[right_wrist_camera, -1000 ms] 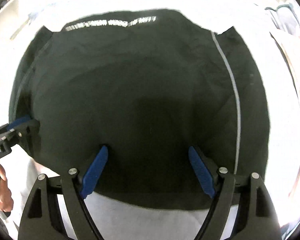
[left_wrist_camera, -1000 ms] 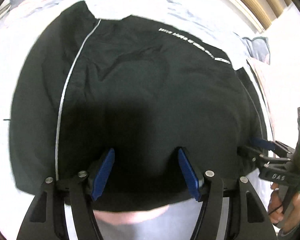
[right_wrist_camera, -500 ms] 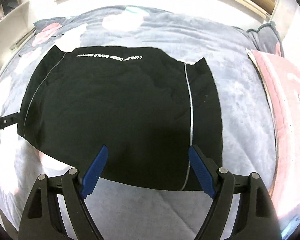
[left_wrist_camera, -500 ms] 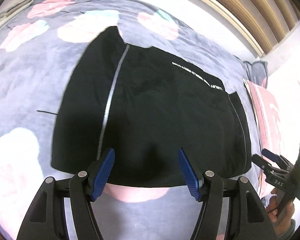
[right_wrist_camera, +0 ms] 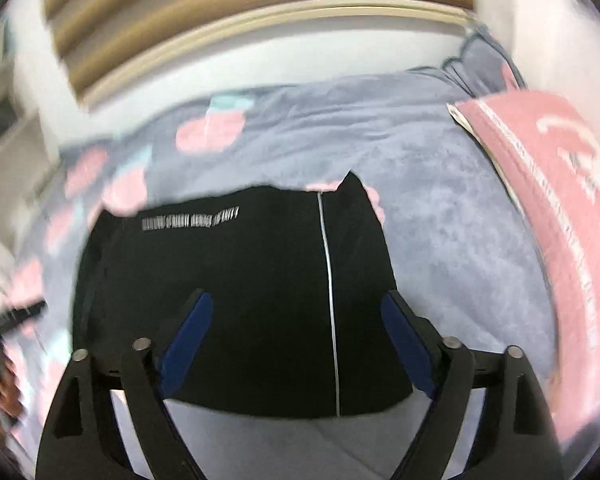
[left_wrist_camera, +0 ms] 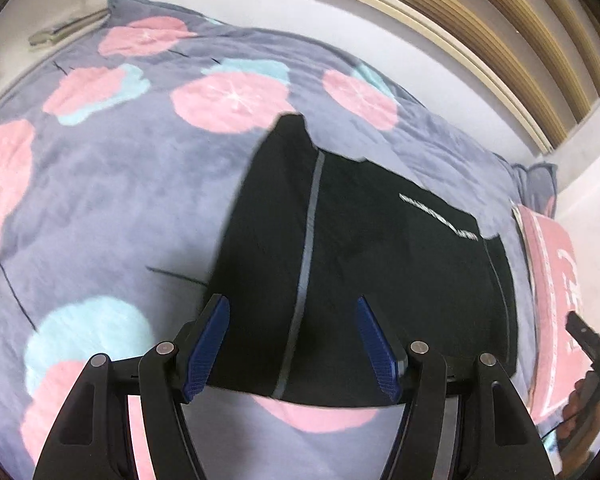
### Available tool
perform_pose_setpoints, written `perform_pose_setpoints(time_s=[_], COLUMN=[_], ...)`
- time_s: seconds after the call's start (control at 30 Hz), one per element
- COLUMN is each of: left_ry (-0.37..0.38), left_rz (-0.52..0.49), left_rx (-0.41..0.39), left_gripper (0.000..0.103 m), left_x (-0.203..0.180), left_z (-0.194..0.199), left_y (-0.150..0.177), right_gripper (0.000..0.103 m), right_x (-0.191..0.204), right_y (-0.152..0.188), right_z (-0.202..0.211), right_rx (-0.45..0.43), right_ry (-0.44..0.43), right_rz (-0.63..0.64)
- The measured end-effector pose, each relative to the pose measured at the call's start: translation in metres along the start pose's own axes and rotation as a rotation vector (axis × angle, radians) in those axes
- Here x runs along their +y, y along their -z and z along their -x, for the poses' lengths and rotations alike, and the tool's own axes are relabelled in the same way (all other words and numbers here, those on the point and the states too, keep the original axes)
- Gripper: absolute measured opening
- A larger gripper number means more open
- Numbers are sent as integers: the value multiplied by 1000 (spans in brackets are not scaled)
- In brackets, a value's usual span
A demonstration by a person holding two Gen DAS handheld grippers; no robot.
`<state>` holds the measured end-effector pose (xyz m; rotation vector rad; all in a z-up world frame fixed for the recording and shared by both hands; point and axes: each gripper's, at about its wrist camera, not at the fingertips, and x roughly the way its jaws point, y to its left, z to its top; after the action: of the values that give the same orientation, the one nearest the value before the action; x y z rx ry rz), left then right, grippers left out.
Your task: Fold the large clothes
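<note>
Black garment [left_wrist_camera: 380, 280] folded flat on floral bedspread [left_wrist_camera: 120, 200]. Left gripper [left_wrist_camera: 294, 344] and right gripper [right_wrist_camera: 296, 336] above near edge, jaws wide, holding nothing.

We see open blanket [left_wrist_camera: 100, 208] left of the garment [left_wrist_camera: 360, 280], room to pass there. On its right, the pink pillow [right_wrist_camera: 560, 216] sits near, leaving a narrower strip. Both grippers, left [left_wrist_camera: 292, 344] and right [right_wrist_camera: 300, 340], hang spread above it, nothing between.
</note>
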<state>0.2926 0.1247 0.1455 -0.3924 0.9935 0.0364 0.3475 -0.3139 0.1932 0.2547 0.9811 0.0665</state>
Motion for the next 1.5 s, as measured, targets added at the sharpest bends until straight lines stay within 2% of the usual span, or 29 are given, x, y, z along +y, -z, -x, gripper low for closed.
perform_pose_setpoints(time_s=[0.07,0.17,0.23,0.37,0.4,0.47,0.6,0.7,0.83,0.93,1.03,1.07,1.1,1.13,1.17,1.2,1.27,1.33,1.4,1.43,1.5], left_ry=[-14,-18,2,119,126,127,230,261,383,400,422,424,429,441,477,473,492,493,476,475,501], left_rz=[16,56,90,114,110,113,149,148,202,209,196,190,183,174,167,150,85,72,87,108,167], left_rx=[-12,-24,-10,101,117,165,283,343,377,393,389,385,378,365,362,355,349,376,398,410,428], left_gripper=[67,67,67,67,67,67,67,67,69,81,83,82,82,68,53,52,50,50,55,62,66], left_x=[12,31,44,59,60,64,72,71,77,77,68,66,62,57,52,49,40,38,36,37,38], left_z=[0,-7,-18,-58,-65,-87,-133,-161,-184,-197,-207,-208,-208,-206,-201,-197,-186,-186,-198,-206,-221], left_y=[-10,-27,-37,-55,-57,-60,-58,-52,-49,-48,-49,-49,-49,-49,-49,-52,-55,-57,-57,-56,-50], right_gripper=[90,90,90,90,91,90,91,90,90,93,95,93,82,76,65,58,57,61,80,83,86], right_x=[-16,-27,-31,-50,-53,-64,-80,-85,-90,-101,-106,-105,-104,-102,-100,-97,-92,-91,-92,-93,-91], right_y=[-9,-21,-25,-30,-29,-27,-19,-12,-5,-1,1,0,0,-1,-2,-3,-2,0,3,7,11], right_z=[-14,-30,-40,-74,-82,-105,-142,-167,-199,-224,-239,-239,-238,-235,-229,-222,-214,-218,-232,-239,-246], right_rx=[58,66,77,126,139,183,257,316,381,424,448,446,445,441,433,428,428,449,481,498,516], right_ry=[13,113,125,94,87,61,-5,-55,-166,-261,-334,-343,-361,-378,-396,-405,-396,-402,-410,-432,-472], right_rz=[-35,13,24,2,-5,-25,-72,-66,-92,-180,-230,-229,-217,-206,-190,-159,-103,-84,-111,-129,-171])
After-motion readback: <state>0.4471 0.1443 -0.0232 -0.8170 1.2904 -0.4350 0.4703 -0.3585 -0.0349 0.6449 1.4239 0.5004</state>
